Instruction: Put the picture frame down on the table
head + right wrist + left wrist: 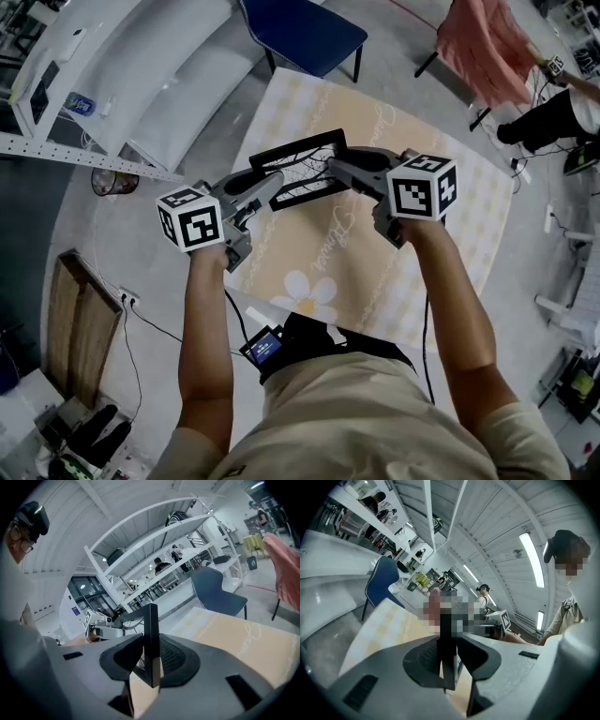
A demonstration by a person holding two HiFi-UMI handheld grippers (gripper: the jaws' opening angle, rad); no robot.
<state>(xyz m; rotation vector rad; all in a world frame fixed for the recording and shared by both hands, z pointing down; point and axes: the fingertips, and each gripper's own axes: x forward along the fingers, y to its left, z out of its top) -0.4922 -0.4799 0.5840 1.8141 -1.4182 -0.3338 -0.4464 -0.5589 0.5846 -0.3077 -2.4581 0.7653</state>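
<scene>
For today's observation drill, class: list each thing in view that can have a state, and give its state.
picture frame: held at both ends over the table, not laid down.
left gripper: shut on picture frame.
right gripper: shut on picture frame.
blue chair: empty.

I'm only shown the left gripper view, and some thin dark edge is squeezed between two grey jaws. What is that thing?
Observer: A black picture frame. The head view shows its whole rectangle, with the left gripper on its left end.
Operator: Is anything holding the other end?
Observer: Yes. In the right gripper view, the right gripper has its jaws closed on the frame's opposite edge.
Operator: And what lies under it?
Observer: A table with a beige cloth. The head view shows a white flower printed on it, near the person.
</scene>
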